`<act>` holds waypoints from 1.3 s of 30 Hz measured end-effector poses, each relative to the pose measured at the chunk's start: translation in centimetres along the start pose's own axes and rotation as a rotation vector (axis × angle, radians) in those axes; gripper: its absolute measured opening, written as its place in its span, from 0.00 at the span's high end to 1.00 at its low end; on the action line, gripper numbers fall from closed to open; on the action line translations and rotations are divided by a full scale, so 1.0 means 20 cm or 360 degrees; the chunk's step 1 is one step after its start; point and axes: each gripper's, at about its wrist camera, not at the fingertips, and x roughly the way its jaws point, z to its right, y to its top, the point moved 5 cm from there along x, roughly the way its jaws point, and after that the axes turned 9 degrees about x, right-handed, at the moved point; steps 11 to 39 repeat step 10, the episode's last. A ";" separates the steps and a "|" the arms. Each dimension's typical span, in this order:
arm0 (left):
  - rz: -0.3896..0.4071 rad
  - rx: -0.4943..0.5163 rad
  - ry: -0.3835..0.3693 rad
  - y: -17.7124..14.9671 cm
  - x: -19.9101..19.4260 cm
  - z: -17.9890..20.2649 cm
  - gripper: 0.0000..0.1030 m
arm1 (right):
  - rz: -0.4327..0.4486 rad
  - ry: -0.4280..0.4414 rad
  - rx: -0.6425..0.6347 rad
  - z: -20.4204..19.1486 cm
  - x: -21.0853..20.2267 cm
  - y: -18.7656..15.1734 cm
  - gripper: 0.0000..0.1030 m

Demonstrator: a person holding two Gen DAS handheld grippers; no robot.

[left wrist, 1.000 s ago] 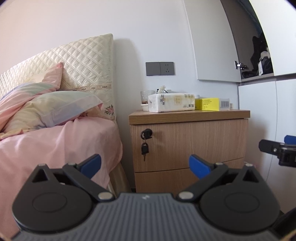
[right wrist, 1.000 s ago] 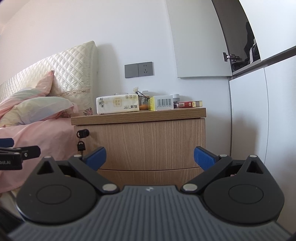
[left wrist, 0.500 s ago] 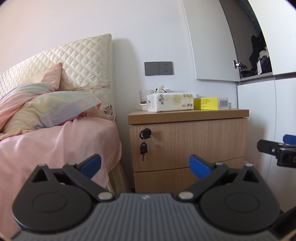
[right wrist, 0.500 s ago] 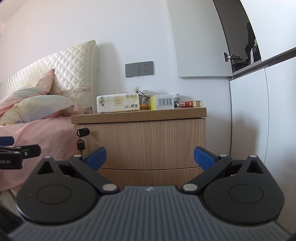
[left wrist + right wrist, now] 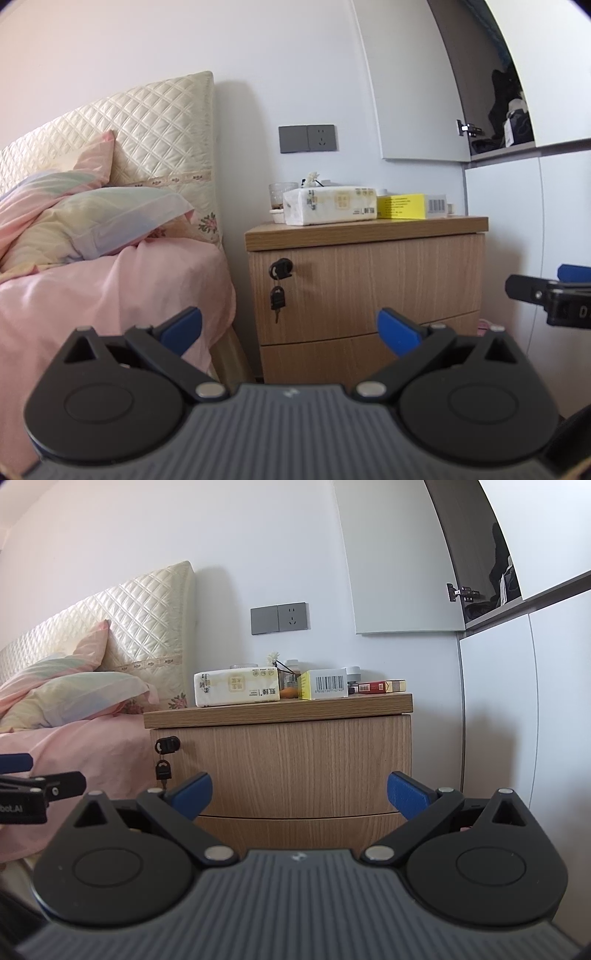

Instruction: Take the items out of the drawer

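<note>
Nightstand (image 5: pixel 280 760) beside bed (image 5: pixel 92 288): upper drawer (image 5: pixel 369 284) and lower drawer (image 5: pixel 354 354) both closed, contents hidden; key (image 5: pixel 277 299) hangs from upper lock. Top surface (image 5: pixel 277 707) carries tissue pack (image 5: pixel 236 686), yellow box (image 5: pixel 325 685), red pack (image 5: pixel 376 686). Left gripper (image 5: pixel 288 325) and right gripper (image 5: pixel 299 792): both spread wide, empty, touching nothing, well short of the drawers.
</note>
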 end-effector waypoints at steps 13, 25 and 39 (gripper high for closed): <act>-0.0002 -0.0013 0.0004 0.00 0.00 0.00 0.00 | 0.0001 0.0000 -0.0001 0.00 0.00 0.01 0.00; -0.0002 -0.0013 0.0004 0.00 0.00 0.00 0.00 | 0.0001 0.0000 -0.0001 0.00 0.00 0.01 0.00; -0.0002 -0.0013 0.0004 0.00 0.00 0.00 0.00 | 0.0001 0.0000 -0.0001 0.00 0.00 0.01 0.00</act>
